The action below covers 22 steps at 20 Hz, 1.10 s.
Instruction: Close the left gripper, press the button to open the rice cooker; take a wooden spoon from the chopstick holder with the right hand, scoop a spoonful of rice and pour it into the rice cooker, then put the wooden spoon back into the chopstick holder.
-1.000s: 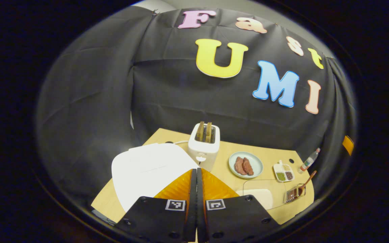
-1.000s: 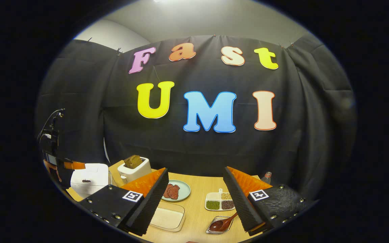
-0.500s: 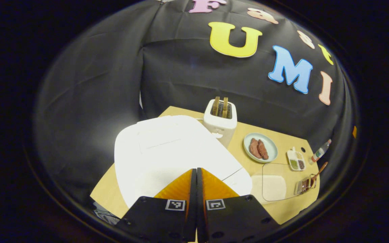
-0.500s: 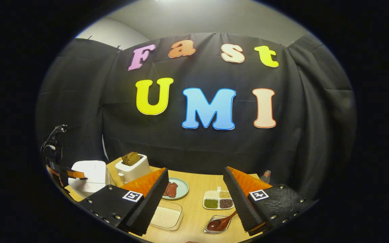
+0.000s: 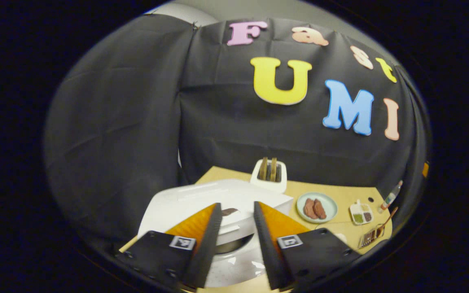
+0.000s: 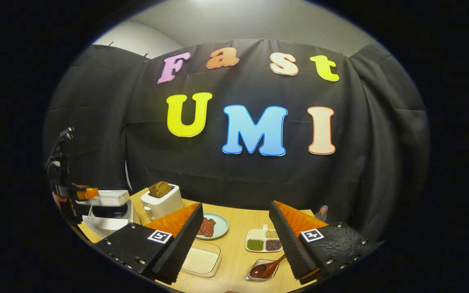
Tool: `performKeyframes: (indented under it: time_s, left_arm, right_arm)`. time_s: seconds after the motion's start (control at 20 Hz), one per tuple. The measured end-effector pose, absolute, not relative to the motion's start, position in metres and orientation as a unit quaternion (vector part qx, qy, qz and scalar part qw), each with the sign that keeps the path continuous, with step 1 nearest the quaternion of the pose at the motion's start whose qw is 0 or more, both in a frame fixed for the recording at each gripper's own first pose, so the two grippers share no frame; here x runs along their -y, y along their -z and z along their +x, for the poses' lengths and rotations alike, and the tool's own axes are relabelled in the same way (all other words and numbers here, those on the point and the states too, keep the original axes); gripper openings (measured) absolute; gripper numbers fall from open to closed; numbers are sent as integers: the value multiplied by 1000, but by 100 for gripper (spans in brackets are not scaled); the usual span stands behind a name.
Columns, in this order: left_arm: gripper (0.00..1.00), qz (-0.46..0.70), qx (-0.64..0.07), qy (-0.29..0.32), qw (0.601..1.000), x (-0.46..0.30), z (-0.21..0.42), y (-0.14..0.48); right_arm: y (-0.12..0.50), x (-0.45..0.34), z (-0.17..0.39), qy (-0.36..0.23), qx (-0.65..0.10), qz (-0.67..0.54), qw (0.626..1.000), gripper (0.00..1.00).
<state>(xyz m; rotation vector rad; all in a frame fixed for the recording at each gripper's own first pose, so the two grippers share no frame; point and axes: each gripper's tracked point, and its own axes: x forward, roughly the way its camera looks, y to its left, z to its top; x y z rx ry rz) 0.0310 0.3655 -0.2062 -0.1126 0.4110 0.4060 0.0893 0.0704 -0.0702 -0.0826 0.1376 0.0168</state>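
The rice cooker (image 5: 218,211) is standing white and boxy at the near left end of the surface (image 5: 340,195); its lid is sitting partly raised, with a dark gap showing beneath the front edge and the rim of the inner pot glinting below; in the right gripper view the rice cooker (image 6: 110,207) is showing the same lifted lid above a dark opening. The left tool (image 5: 234,244) is hovering just in front of the cooker with its jaws parted and nothing between them; it is appearing again in the right gripper view as the left tool (image 6: 82,193) beside the lid edge. The right tool (image 6: 234,244) is hanging released, jaws spread wide, above the near edge of the surface. One wooden spoon (image 6: 269,268) is lying tilted in one metal chopstick holder (image 6: 259,277), bowl down, handle slanting up to the right; both are standing near the right tool's right finger. One clear container of rice (image 6: 202,260) is sitting just left of the holder. One toaster (image 6: 161,201) is carrying two slices of bread; one plate (image 6: 214,226) is bearing two pieces of meat; one divided dish (image 6: 265,242) is holding three sorts of grain; one bottle (image 6: 321,212) is standing at the far right.
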Motion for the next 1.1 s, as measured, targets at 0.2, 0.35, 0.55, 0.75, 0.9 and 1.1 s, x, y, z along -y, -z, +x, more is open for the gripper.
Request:
performKeyframes:
  time_s: [0.2, 0.35, 0.55, 0.75, 0.9, 1.1]
  left_arm:
    - [100, -39, -139, -207, 968, -361, 29, 143]
    - [99, -45, -110, -201, 972, -351, 26, 119]
    - [100, -48, -101, -184, 977, -329, 18, 115]
    - [100, -49, -94, -162, 981, -300, 15, 113]
    - [99, -49, -80, -142, 985, -276, 15, 108]
    - [99, -39, -59, -114, 991, -247, 22, 98]
  right_arm:
    - [65, -69, 88, -8, -60, -40, 997, 99]
    - [62, -68, 86, -7, -55, -39, 998, 99]
    - [57, -66, 82, -5, -50, -40, 998, 99]
    - [51, -58, 78, 2, -38, -45, 998, 99]
    - [47, -45, 75, 15, -29, -45, 998, 99]
    - [55, -13, 76, 50, -26, -36, 998, 99]
